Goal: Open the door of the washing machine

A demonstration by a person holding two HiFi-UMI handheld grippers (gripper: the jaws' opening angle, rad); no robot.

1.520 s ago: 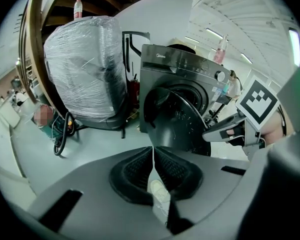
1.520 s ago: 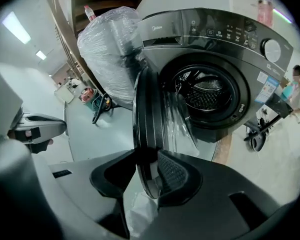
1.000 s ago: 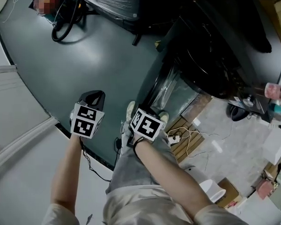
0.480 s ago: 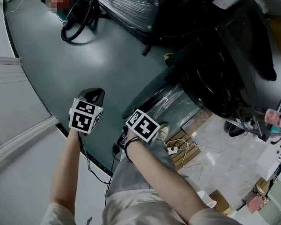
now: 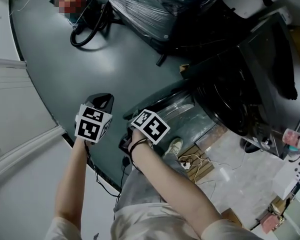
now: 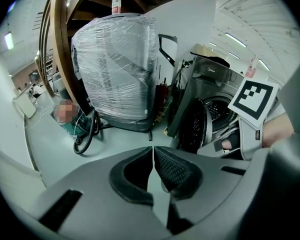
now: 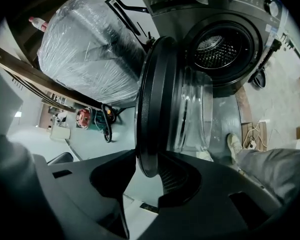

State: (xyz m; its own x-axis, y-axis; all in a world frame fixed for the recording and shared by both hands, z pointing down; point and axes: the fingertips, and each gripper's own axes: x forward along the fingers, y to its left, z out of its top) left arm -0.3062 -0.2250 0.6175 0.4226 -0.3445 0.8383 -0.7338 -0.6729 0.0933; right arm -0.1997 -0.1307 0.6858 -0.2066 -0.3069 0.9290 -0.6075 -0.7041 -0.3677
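The door (image 7: pixel 151 99) is well clear of the washing machine (image 7: pixel 225 9), standing edge-on in front of the open drum mouth (image 7: pixel 217 46) with its glass bowl facing back at the machine. The right gripper (image 7: pixel 149 168) is pinching the door's near rim, which sits squarely between the pads. So the opening looks largely done. What's left, I'd judge, is a little more swing away from the machine, then letting go. The left gripper (image 6: pixel 153 153) hangs out in front of the machine, jaws pressed together on nothing. A plastic-wrapped bulk (image 7: pixel 85 49) stands just beside the machine. The hard parts to read: I can't pick out the hinge or the door handle, and in the head view the machine's front is one dark mass.
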